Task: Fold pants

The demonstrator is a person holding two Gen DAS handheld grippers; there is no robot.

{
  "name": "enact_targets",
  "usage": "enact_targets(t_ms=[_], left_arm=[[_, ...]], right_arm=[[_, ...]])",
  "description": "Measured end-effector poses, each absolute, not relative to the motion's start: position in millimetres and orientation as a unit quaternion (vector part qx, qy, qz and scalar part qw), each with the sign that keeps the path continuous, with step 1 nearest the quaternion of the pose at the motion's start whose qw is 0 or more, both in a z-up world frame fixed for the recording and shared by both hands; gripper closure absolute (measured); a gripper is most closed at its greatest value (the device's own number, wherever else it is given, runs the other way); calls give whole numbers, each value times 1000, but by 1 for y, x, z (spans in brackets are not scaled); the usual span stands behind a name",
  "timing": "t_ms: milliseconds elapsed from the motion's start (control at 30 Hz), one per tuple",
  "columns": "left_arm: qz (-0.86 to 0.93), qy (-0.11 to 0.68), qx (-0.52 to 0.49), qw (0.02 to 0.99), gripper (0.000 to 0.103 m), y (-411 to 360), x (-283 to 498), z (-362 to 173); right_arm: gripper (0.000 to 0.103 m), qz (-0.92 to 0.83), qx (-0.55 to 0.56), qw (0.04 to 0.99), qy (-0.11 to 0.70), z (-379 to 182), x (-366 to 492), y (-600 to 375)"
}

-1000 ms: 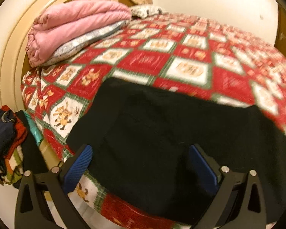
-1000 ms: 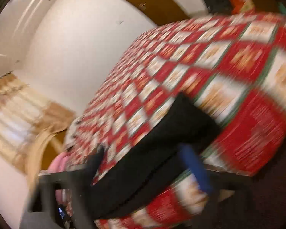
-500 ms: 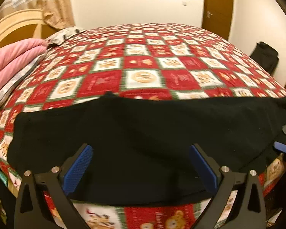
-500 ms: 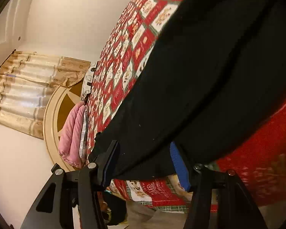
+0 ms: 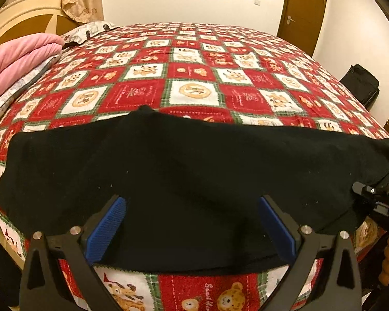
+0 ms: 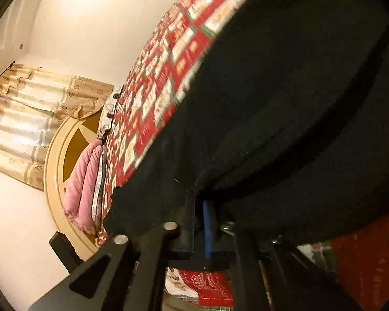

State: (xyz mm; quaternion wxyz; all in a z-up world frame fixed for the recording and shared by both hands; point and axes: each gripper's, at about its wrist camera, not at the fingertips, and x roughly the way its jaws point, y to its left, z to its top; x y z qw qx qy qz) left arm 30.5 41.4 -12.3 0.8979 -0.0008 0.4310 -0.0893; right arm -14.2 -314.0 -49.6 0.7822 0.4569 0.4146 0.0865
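- Bedroom with pale walls, a brown door in the far corner and a wide bed under a red, white and green patchwork quilt; folded pink bedding lies at the head end, on the left in the left wrist view.
- Black pants lie flat across the near edge of the bed, spread from left to right, with one edge almost at the side of the mattress.
- The left hand-held gripper hangs over the middle of the pants with its blue pads spread wide. Nothing is between them that they press on.
- The right hand-held gripper has just been closing and its pads are now pressed together at the hem of the black cloth, at the right end of the pants. The cloth seems to be pinched there, but the dark fabric hides the exact contact.
- I judge the pants to be soft, light and limp. They will sag and follow the pull, not keep a shape, and the thick knit should not slip easily from ribbed pads.
- A good place to take hold is a corner or hem, through both layers together, so the lower layer does not stay behind.
- For an even fold, the left hand-held gripper probably needs the matching corner on the same end, not the middle.
- The quilt may drag on the cloth, so lifting seems better than sliding.
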Motion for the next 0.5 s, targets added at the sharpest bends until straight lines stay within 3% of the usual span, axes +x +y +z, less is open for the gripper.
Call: enact_targets(t_ms=[300, 500], left_arm=[[-73, 423, -12, 903, 0, 55, 34, -5], [-84, 422, -6, 903, 0, 48, 32, -3]], right_arm=[[100, 93, 419, 808, 402, -12, -51, -315], [100, 62, 423, 787, 445, -43, -67, -318]])
